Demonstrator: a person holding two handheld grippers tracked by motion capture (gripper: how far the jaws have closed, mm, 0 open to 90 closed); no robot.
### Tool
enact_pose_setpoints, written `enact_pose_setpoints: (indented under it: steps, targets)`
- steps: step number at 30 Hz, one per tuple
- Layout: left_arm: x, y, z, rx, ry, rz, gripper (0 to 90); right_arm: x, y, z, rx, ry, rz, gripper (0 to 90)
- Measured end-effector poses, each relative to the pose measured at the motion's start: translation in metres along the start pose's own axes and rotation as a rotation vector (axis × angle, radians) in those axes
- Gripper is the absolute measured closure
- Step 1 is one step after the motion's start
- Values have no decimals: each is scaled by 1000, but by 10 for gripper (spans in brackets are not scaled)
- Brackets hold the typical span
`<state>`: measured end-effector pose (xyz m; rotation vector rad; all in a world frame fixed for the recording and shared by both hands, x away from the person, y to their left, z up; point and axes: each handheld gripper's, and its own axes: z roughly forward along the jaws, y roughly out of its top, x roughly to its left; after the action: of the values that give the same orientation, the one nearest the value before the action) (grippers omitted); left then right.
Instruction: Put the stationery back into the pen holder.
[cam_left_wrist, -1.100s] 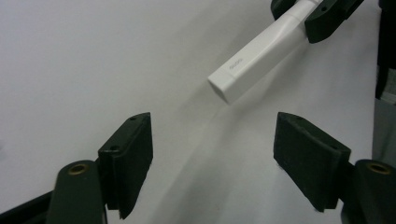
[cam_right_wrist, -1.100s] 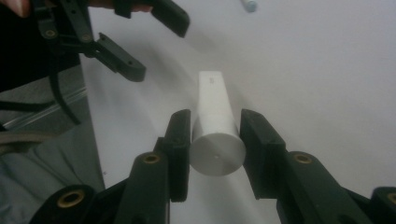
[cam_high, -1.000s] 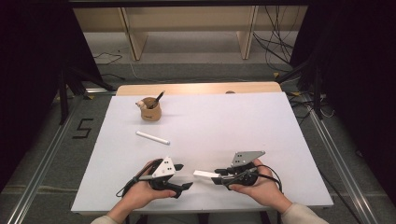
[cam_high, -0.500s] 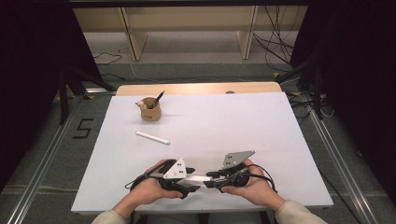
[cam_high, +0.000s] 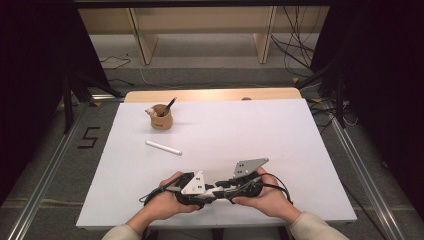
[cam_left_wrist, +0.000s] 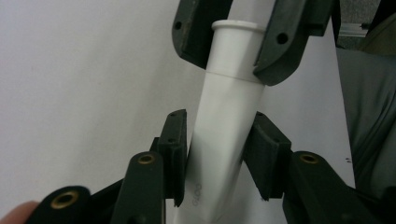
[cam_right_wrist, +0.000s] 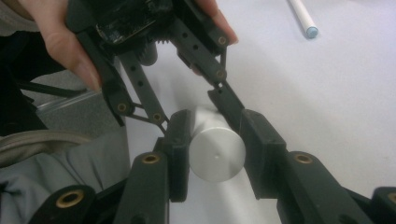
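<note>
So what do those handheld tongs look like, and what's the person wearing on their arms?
Both tongs, left and right, are black, with two blocky jaws on linked bars with brass-coloured rivets. Each carries a grey three-cornered plate on top and trails a black cable. The sleeves are light beige.

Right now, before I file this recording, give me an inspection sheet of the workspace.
Surface: white table, flat.
Job's things: white marker held between both grippers, cap end in the right one.
Clutter: second white marker lying loose; brown pot with a dark pen in it.
Grippers: left gripper and right gripper both shut on the marker, near the front edge.
Cables: black cable loops by the right hand.
Surroundings: grey floor, floor cables, wooden legs behind.
</note>
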<state>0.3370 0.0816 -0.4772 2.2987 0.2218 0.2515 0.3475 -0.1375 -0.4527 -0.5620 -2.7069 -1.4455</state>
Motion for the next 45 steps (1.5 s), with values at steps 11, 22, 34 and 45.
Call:
enact_pose_setpoints:
  steps: [11, 22, 34, 45]
  targets:
    - [8, -4, -3, -77, 68, -182, 668, -6, 4, -4, -160, -86, 52, 443]
    - [24, -17, -14, -215, 257, -428, 668, -18, -4, -17, -240, -197, 121, 425]
    - [37, -29, -31, -277, 454, -550, 668, -28, -14, -27, -245, -251, 166, 419]
    - [47, -40, -43, -283, 568, -609, 668, -38, -28, -43, -240, -316, 185, 402]
